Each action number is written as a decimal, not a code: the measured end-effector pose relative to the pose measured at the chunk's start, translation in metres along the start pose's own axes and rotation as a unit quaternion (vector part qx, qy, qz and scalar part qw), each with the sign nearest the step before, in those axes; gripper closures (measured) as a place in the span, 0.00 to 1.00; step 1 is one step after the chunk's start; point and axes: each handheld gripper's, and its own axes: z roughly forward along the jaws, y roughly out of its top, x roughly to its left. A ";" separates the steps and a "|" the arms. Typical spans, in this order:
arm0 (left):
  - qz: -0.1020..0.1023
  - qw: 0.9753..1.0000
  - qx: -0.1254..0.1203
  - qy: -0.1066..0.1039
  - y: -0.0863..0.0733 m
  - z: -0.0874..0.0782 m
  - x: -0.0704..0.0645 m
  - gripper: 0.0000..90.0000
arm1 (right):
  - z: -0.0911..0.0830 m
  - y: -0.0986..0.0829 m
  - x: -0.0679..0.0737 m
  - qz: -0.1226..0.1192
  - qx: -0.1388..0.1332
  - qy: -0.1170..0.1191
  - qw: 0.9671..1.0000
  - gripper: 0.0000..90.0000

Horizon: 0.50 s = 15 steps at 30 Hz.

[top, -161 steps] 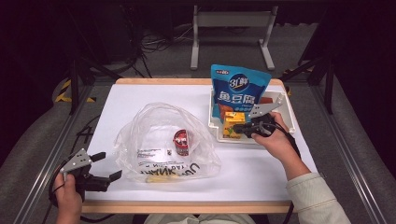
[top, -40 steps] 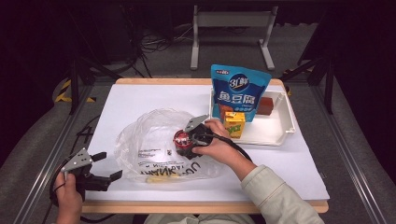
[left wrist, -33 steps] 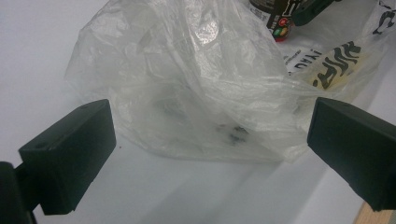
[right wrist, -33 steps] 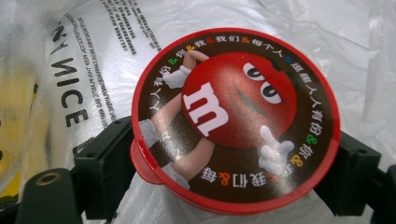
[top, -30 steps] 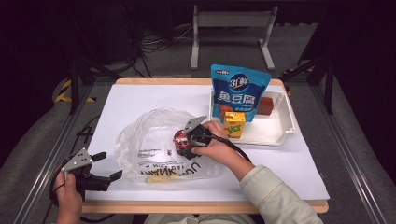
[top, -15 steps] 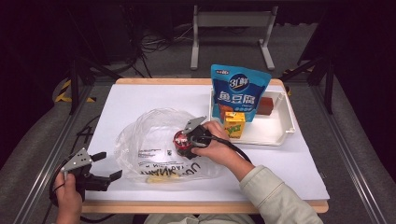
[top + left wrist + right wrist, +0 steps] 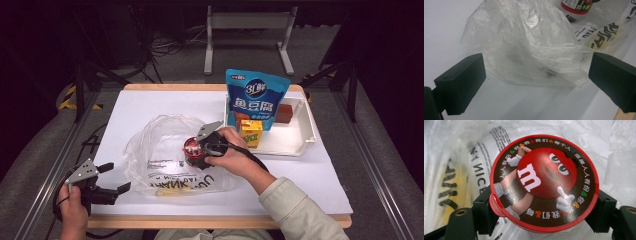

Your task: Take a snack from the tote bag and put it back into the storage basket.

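Observation:
A round red can (image 7: 191,148) with a cartoon candy lid (image 7: 544,182) sits inside a clear plastic bag (image 7: 160,155) in the middle of the white table. My right gripper (image 7: 200,150) reaches into the bag from the right, and its black jaws press the can's two sides (image 7: 544,215). At the table's front left corner my left gripper (image 7: 117,176) stands open, and its jaws (image 7: 537,75) face the crumpled bag (image 7: 529,45) with nothing between them. The can's base (image 7: 576,5) lies beyond, at the top of the left gripper view.
A white tray (image 7: 310,127) at the back right holds an upright blue pouch (image 7: 256,97), a yellow carton (image 7: 251,132) and a brown box (image 7: 285,112). The table's wooden front edge (image 7: 220,220) runs close below the left gripper. Stands and cables lie on the dark floor behind.
My right gripper left the tray, crossed to the bag and took hold of the red can. Over the last second it has barely shifted. The left gripper has stayed put.

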 end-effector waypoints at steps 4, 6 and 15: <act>0.000 1.000 -0.001 0.001 0.000 0.000 0.000 0.02 | -0.006 0.006 0.002 -0.004 -0.006 0.001 1.000 0.29; 0.000 1.000 0.000 0.001 0.000 0.000 0.000 0.02 | -0.010 0.008 0.004 -0.004 -0.009 0.002 1.000 0.29; 0.000 1.000 0.000 0.001 0.000 0.000 0.000 0.02 | -0.025 0.019 0.006 -0.010 -0.024 0.000 1.000 0.29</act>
